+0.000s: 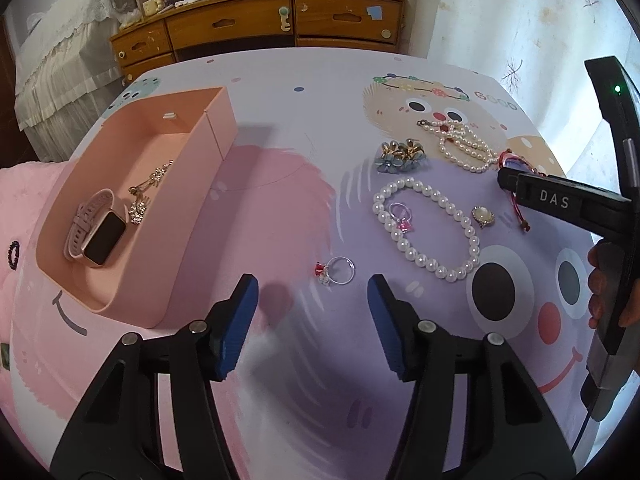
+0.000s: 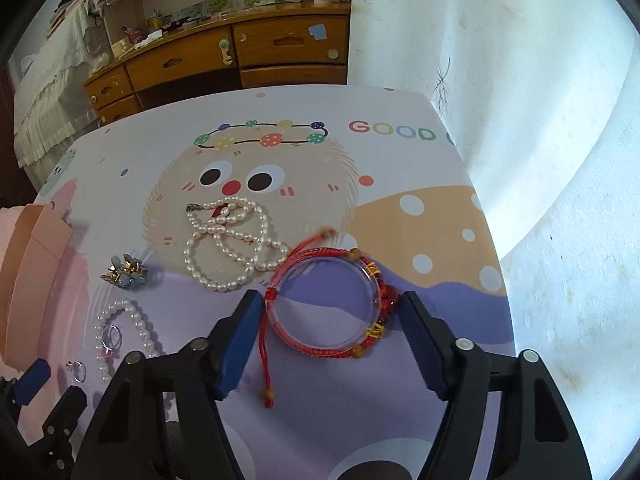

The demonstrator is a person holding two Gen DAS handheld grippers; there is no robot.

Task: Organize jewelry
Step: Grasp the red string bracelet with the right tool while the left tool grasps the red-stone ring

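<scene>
A pink tray (image 1: 218,120) at the left holds a pink watch (image 1: 96,234) and a sparkly chain (image 1: 150,188). My left gripper (image 1: 312,290) is open, just short of a silver ring with a red stone (image 1: 338,271). Further right lie a round-pearl bracelet (image 1: 426,228), a pink-stone ring (image 1: 402,218), a pale brooch (image 1: 483,216), blue flower earrings (image 1: 400,156) and a pearl strand (image 1: 464,144). My right gripper (image 2: 330,304) is open, its jaws on either side of a red cord bracelet on a clear ring (image 2: 328,304) lying on the cloth.
A cartoon-printed cloth (image 1: 304,92) covers the table. A wooden dresser (image 1: 256,24) stands behind it and a white wall (image 2: 540,120) runs along the right edge. A dark bead ring (image 1: 14,254) lies left of the tray.
</scene>
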